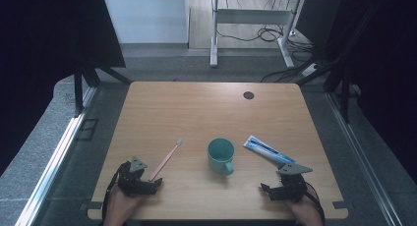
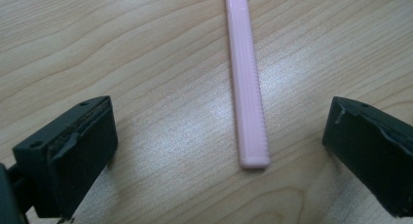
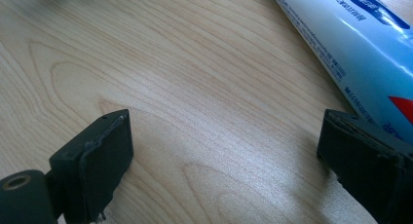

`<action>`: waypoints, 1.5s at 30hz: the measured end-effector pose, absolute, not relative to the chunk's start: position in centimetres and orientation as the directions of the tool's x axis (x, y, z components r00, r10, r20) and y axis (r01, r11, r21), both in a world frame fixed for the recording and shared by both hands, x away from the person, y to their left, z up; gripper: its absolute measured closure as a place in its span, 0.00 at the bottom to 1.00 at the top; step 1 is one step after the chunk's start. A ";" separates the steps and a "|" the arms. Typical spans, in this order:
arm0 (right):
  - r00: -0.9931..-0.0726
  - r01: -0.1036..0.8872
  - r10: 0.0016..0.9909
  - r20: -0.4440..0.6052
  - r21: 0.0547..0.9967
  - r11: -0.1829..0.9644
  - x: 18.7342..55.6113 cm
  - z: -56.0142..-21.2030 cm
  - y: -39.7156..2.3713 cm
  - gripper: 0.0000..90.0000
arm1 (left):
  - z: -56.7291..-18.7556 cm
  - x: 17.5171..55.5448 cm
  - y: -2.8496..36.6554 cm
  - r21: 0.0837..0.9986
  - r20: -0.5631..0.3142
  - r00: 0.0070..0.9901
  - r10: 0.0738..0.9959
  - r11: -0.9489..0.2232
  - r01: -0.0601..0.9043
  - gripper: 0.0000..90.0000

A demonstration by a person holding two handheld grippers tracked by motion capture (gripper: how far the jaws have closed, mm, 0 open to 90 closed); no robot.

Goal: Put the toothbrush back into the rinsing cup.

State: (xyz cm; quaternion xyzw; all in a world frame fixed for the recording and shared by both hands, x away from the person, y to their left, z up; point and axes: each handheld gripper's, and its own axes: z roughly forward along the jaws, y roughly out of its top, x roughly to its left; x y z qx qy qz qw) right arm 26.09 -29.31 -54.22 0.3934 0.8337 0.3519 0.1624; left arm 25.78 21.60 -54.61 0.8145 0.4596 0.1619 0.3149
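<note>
A pink toothbrush [image 1: 166, 159] lies slanted on the wooden table [image 1: 196, 108], bristles toward the far side. My left gripper [image 1: 155, 185] is open at its near end. In the left gripper view the handle's end [image 2: 249, 112] lies between the wide-apart jaws of the left gripper [image 2: 219, 118], touching neither. A teal mug [image 1: 221, 156] stands upright at the middle. To its right lies a white and blue toothpaste tube [image 1: 269, 151]. My right gripper [image 1: 265, 189] is open near the front edge. In the right gripper view, the tube [image 3: 350, 34] runs past the right jaw of the right gripper [image 3: 226, 124], with bare wood between the jaws.
A small dark round cap [image 1: 249, 95] sits in the tabletop near the far edge. Beyond the table stand a white desk frame [image 1: 214, 39] and loose cables [image 1: 268, 35] on the floor. Dark curtains flank both sides.
</note>
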 end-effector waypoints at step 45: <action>-0.646 0.539 0.764 0.006 0.711 0.451 26.1 -54.2 -29.2 0.04 | -53.7 26.6 21.2 0.616 -0.033 0.507 0.862 -0.382 0.689 0.05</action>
